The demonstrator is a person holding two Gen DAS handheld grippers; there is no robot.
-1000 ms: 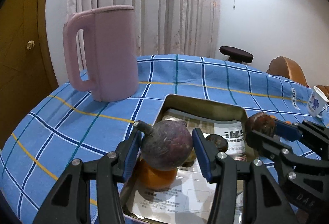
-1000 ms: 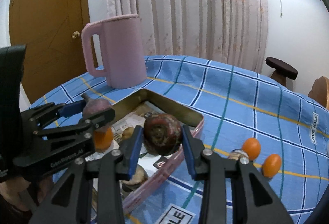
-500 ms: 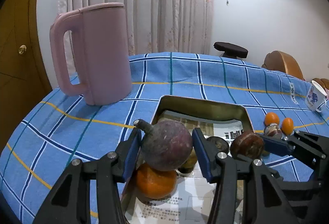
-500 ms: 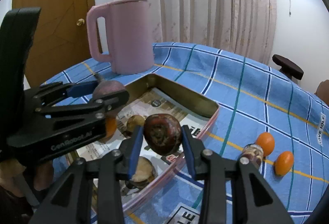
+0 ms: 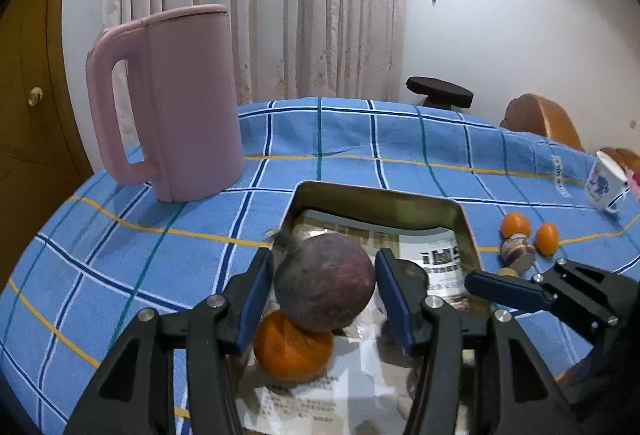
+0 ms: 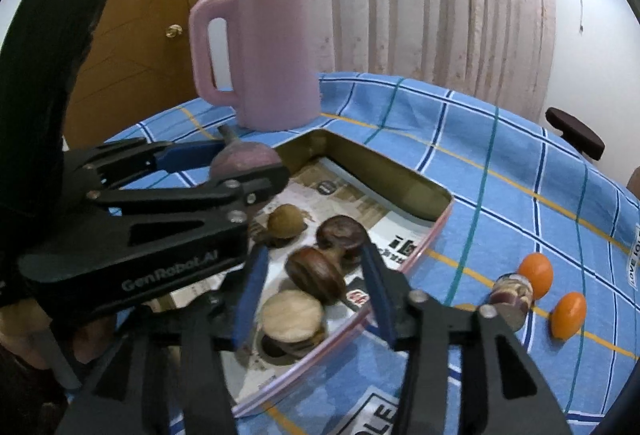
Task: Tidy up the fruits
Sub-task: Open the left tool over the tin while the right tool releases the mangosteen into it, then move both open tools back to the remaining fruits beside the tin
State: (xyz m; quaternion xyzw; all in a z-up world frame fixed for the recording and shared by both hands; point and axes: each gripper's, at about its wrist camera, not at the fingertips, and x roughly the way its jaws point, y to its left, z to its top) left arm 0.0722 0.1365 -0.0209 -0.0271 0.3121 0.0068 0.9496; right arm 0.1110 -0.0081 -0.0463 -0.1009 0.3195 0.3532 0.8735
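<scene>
My left gripper (image 5: 324, 291) is shut on a purple stemmed fruit (image 5: 325, 287), held over the near left part of the metal tray (image 5: 380, 195), just above an orange (image 5: 294, 351). In the right wrist view the same fruit (image 6: 244, 159) shows between the left fingers. My right gripper (image 6: 312, 287) is open over the tray (image 6: 384, 171). A dark brown fruit (image 6: 316, 273) lies in the tray between its fingers, beside other brown fruits (image 6: 342, 235).
A tall pink jug (image 5: 176, 103) stands on the blue checked cloth behind the tray. Two small oranges (image 6: 536, 275) and a striped brown fruit (image 6: 510, 297) lie on the cloth right of the tray. A patterned cup (image 5: 604, 187) stands far right.
My right gripper opened and the dark brown fruit it held now lies in the tray. My left gripper still holds the purple fruit, a little lower over the orange.
</scene>
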